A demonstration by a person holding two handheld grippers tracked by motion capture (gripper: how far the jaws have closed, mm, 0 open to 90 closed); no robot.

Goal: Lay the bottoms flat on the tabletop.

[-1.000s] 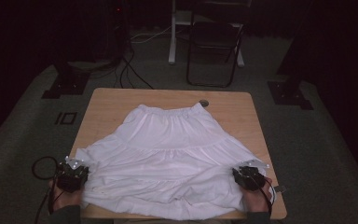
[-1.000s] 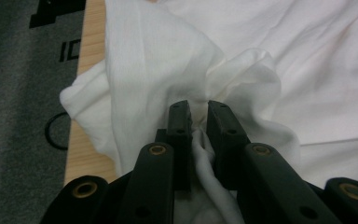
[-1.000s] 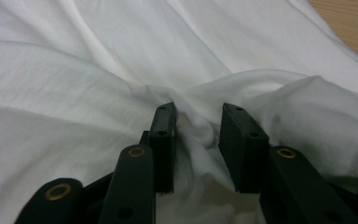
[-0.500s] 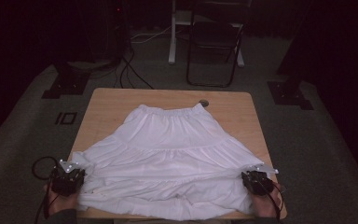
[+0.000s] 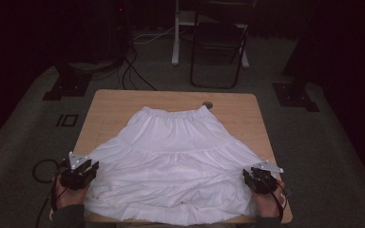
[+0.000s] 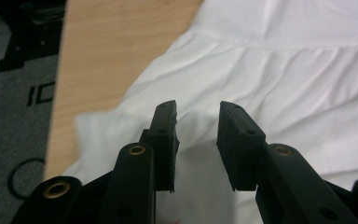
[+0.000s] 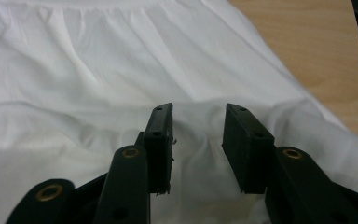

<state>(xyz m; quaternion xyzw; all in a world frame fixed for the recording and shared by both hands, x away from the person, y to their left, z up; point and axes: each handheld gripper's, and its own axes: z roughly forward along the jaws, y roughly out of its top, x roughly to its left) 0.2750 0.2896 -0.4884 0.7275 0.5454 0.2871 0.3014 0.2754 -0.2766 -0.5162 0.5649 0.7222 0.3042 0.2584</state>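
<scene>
White skirt [image 5: 176, 161] between low-held grippers

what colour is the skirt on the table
Plain white skirt, no print; clearest in the high view.

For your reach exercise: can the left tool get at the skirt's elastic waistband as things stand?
Probably yes. The left tool sits open at the white skirt's near hem; the waistband lies across the table, with only flat cloth between.
</scene>
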